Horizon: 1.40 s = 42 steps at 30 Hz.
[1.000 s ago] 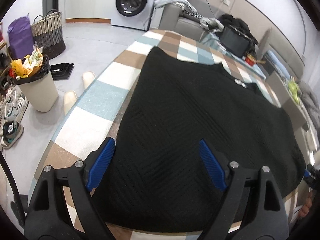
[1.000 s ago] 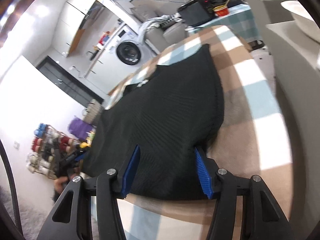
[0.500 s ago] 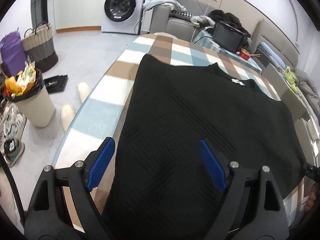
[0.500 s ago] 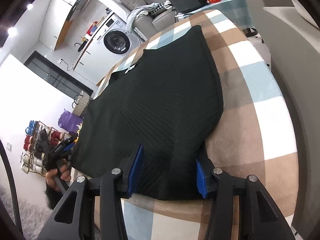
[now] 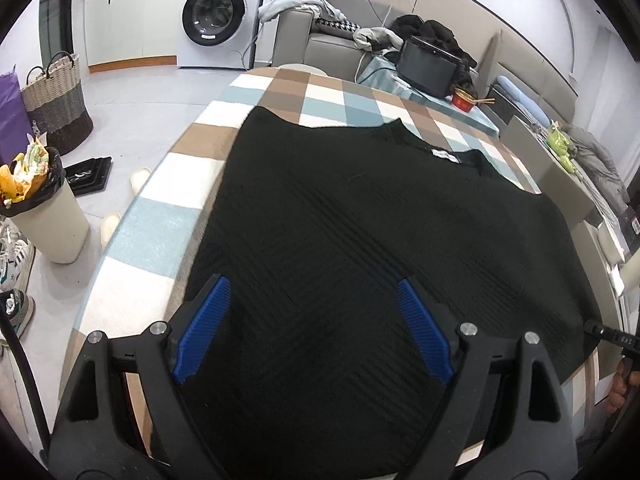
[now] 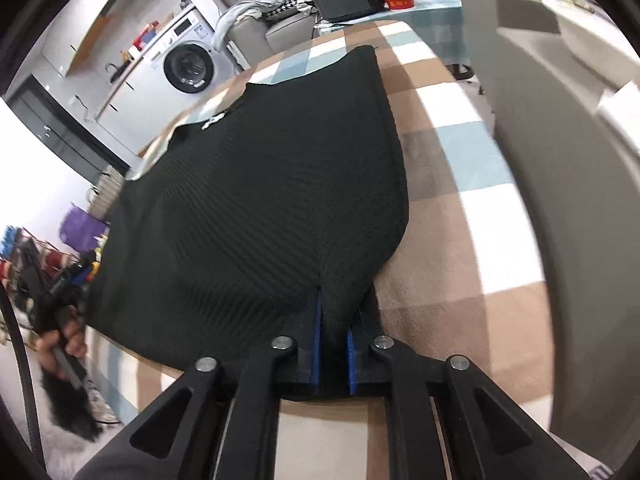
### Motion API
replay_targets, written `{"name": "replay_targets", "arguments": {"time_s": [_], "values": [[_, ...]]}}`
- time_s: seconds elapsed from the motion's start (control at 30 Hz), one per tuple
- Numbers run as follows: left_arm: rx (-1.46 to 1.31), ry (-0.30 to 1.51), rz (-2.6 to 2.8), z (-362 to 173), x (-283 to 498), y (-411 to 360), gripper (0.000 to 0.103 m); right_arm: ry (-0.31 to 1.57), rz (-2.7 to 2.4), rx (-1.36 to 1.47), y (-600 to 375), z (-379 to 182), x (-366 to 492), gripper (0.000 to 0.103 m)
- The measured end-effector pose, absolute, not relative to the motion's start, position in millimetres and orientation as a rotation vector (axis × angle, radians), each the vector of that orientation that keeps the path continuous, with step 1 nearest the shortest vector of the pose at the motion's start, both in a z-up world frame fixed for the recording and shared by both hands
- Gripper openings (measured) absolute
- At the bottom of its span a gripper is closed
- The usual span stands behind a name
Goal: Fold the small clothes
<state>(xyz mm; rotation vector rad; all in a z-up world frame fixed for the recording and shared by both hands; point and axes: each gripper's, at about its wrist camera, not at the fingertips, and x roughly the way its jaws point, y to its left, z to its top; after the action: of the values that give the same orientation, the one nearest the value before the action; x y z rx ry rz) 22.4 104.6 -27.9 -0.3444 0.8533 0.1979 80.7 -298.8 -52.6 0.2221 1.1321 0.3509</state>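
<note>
Near hem of the black sweater (image 5: pixel 360 240) covered by the left gripper (image 5: pixel 312 328), pinched corner lost between the right gripper (image 6: pixel 332 356) pads, shoe rack (image 6: pixel 24 256) blurred

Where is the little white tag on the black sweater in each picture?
Left wrist view: the white tag sits at the collar of the black sweater, upper middle, slightly right.
Right wrist view: the tag is upper left, at the collar.
Shared landmark: the washing machine.
</note>
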Motion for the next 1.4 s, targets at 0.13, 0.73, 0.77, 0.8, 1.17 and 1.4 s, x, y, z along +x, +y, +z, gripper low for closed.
{"name": "replay_targets", "arguments": {"time_s": [0.13, 0.73, 0.77, 0.8, 1.17, 1.4], "values": [[-0.325, 0.856, 0.158, -24.1, 22.4, 92.1, 0.084, 1.035, 0.282, 0.15, -298.0, -24.1, 69.9, 0.015], [-0.164, 0.957, -0.12, -49.8, 70.2, -52.2, 0.084, 0.943, 0.476, -0.149, -159.7, -54.9, 88.8, 0.039], [-0.147, 0.958, -0.119, -51.4, 68.9, -56.1, 0.084, 0.945, 0.475, -0.189, -155.9, -61.1, 87.5, 0.04], [-0.125, 0.95, -0.119, -51.6, 67.3, -59.4, 0.084, 0.909, 0.48, -0.223, -153.5, -62.4, 84.7, 0.042], [-0.111, 0.938, -0.219, -36.7, 85.8, -94.7, 0.085, 0.923, 0.512, -0.18, -161.6, -66.4, 86.1, 0.043], [0.014, 0.956, -0.213, -53.5, 86.5, -115.8, 0.085, 0.931, 0.471, -0.183, -201.7, -62.5, 78.6, 0.048]]}}
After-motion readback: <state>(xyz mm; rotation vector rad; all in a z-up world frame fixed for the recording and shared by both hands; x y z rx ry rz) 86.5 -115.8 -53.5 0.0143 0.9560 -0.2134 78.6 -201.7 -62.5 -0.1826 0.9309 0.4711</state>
